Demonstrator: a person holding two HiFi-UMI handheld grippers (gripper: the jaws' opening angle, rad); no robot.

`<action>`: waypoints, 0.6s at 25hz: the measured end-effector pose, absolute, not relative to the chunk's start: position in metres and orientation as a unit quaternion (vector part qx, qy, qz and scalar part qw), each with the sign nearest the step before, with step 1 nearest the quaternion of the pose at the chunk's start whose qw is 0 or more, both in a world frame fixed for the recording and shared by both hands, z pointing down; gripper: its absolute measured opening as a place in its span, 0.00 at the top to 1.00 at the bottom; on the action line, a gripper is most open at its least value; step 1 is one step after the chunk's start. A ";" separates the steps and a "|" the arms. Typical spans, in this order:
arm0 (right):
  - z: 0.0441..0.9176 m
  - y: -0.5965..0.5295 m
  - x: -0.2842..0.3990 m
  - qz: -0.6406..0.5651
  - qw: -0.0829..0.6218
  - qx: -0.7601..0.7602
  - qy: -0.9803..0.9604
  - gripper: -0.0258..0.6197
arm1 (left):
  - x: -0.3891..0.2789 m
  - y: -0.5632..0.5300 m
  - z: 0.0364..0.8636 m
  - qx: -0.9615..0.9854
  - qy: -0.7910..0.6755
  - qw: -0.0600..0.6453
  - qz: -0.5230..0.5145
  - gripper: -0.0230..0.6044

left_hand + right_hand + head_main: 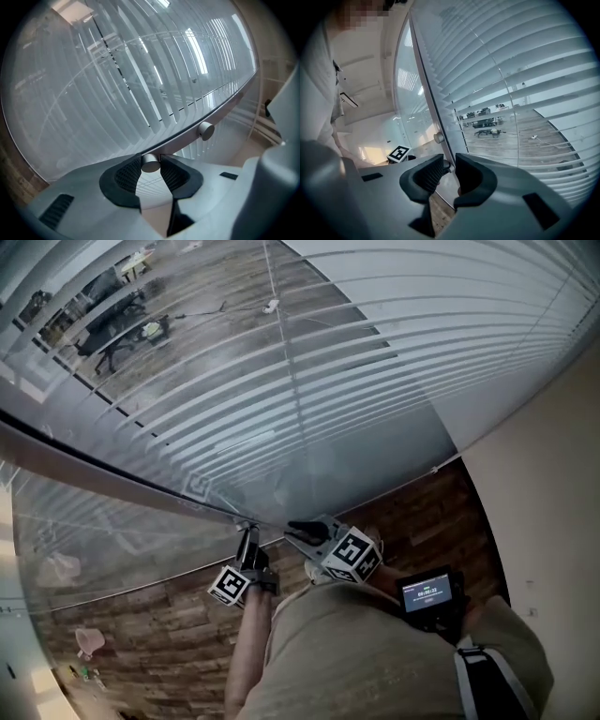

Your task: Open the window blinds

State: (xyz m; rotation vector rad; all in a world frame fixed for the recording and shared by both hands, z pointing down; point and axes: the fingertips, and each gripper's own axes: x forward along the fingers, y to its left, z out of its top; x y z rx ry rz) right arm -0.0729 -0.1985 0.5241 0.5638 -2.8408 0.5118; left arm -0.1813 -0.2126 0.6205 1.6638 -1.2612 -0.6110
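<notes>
Left gripper (248, 532) was clamped part-closed on a tilt knob (150, 163) on the frame rail (220, 110), seemingly to twist it. Right gripper (444, 172) likewise pinched a second knob (447, 165). Blinds (375, 352) hung above the rail, slats only partly open.

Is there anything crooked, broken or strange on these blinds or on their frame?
Nothing stands out. The slats hang parallel and evenly spaced, none visibly bent or missing, and the metal frame looks intact. The left gripper is closed on one knob, the right gripper on a second knob.
</notes>
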 end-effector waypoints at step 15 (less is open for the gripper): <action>0.498 -0.192 -0.098 0.180 0.114 0.166 -0.963 0.85 | -0.188 -0.206 0.494 0.679 -0.445 0.457 -0.363 0.60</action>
